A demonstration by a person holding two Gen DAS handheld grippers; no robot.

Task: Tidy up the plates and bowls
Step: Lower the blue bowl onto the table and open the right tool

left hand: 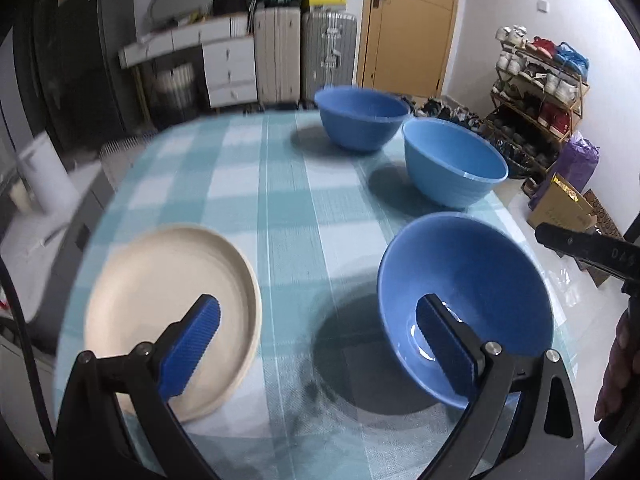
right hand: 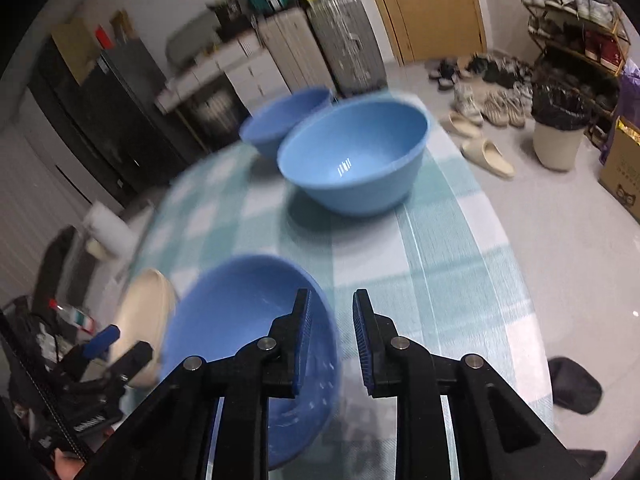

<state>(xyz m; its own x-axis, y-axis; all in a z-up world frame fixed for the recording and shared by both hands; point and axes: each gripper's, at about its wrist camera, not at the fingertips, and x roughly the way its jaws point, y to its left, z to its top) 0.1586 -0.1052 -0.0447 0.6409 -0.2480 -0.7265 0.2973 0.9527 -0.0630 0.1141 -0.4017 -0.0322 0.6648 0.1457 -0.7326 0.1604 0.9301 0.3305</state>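
Observation:
Three blue bowls are on the checked tablecloth [left hand: 280, 200]. The far bowl [left hand: 360, 120] and the middle bowl [left hand: 452, 164] stand upright near the right edge. The near bowl [left hand: 464, 300] is tilted, with a dark shadow under it. A cream plate [left hand: 172, 312] lies at the near left. My left gripper [left hand: 320, 344] is wide open above the cloth between plate and near bowl, holding nothing. My right gripper [right hand: 332, 344] straddles the rim of the near bowl [right hand: 248, 328], one finger inside and one outside; its pads stand apart from the wall, so it is open.
The table's right edge drops to the floor, where slippers [right hand: 488, 156] and a bin [right hand: 556, 140] stand. A shoe rack [left hand: 540, 92], suitcases [left hand: 304, 56] and a door [left hand: 408, 24] lie beyond. A person's hand [left hand: 616, 360] is at the right edge.

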